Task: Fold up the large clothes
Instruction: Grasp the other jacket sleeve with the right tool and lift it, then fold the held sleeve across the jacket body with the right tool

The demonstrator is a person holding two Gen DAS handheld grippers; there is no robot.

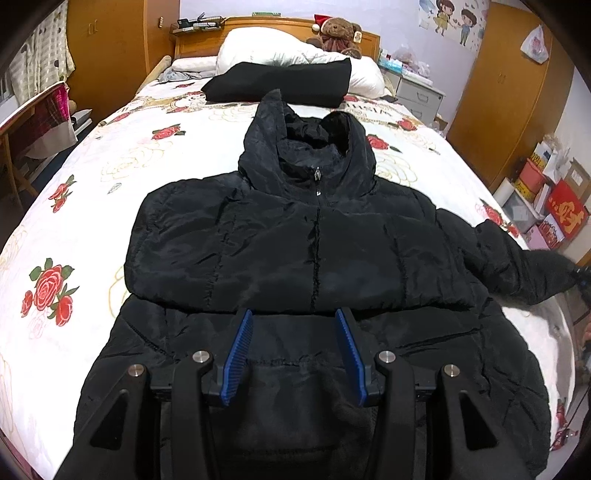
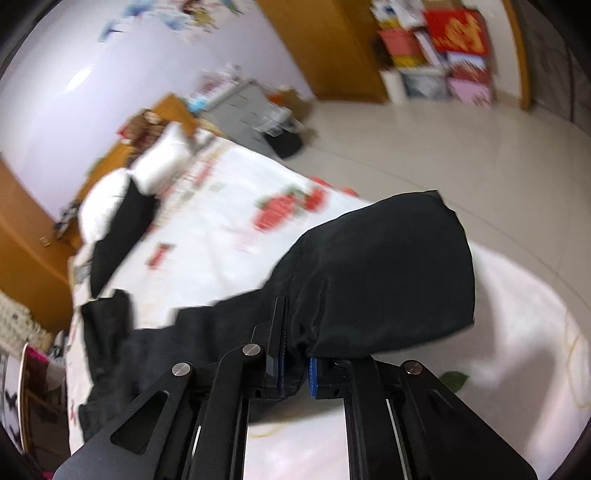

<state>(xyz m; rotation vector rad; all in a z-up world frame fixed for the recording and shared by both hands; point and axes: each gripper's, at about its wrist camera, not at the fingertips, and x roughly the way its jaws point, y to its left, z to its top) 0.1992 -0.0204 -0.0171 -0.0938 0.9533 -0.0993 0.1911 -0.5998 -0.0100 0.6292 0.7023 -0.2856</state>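
Observation:
A black hooded puffer jacket (image 1: 317, 236) lies zipped, front up, on the floral bed sheet (image 1: 110, 166), hood (image 1: 306, 147) toward the headboard. My left gripper (image 1: 294, 314) hovers over the jacket's lower front, its blue pads (image 1: 238, 354) apart and touching no cloth. One sleeve (image 1: 517, 258) stretches out to the right edge of the bed. In the blurred right wrist view, my right gripper (image 2: 295, 314) is shut on that black sleeve (image 2: 388, 266) near the cuff. The cuff end sticks out past the fingers and is lifted off the sheet.
A folded black garment (image 1: 284, 81) and white pillows (image 1: 277, 48) lie at the head of the bed, with a teddy bear (image 1: 338, 33) behind. A drawer unit (image 1: 417, 96) and stacked boxes (image 1: 554, 199) stand on the right, a wooden chair (image 1: 37, 122) on the left.

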